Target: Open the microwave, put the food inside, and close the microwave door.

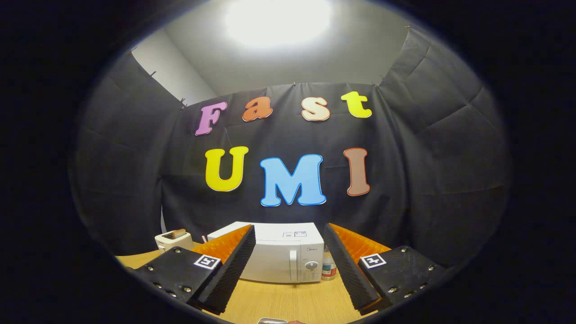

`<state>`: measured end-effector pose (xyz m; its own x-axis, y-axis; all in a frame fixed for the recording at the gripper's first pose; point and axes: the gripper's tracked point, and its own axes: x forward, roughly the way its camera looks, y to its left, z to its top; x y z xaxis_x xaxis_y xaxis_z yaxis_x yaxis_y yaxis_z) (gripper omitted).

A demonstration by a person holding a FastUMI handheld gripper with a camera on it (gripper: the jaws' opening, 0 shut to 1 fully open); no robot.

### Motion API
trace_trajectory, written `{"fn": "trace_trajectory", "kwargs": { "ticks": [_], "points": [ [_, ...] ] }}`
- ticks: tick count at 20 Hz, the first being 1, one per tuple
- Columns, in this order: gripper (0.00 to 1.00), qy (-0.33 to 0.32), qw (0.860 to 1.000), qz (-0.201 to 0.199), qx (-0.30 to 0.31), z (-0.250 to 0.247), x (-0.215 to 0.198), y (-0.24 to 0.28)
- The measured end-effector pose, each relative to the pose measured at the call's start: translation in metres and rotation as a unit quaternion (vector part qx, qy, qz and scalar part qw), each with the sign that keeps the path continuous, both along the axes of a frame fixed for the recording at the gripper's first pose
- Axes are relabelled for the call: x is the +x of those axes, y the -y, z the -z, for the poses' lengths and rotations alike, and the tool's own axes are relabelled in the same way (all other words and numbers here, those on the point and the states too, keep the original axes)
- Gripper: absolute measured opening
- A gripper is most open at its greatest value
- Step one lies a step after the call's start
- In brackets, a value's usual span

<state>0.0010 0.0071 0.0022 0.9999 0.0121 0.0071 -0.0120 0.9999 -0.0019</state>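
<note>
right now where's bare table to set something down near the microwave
The free patch is the wooden table in front of the closed microwave, between the open gripper fingers. Crowded: a bottle against the microwave's control side, a toaster off its other side.

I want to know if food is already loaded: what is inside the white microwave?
Its inside is hidden: the white microwave's door is closed. The open gripper holds nothing, fingers wide apart, microwave beyond them on the wooden table.

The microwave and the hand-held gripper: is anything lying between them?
No. In the gripper view, bare wooden table runs from the open hand-held gripper to the closed microwave.
</note>
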Motion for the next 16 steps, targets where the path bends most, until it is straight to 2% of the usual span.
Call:
{"fn": "trace_trajectory", "kwargs": {
  "ticks": [9,16],
  "points": [
    [0.97,-0.012,1.0,0.0,-0.003,0.02,0.021,0.003],
    [0.98,-0.046,0.999,-0.009,-0.014,0.062,0.081,0.014]
  ]
}}
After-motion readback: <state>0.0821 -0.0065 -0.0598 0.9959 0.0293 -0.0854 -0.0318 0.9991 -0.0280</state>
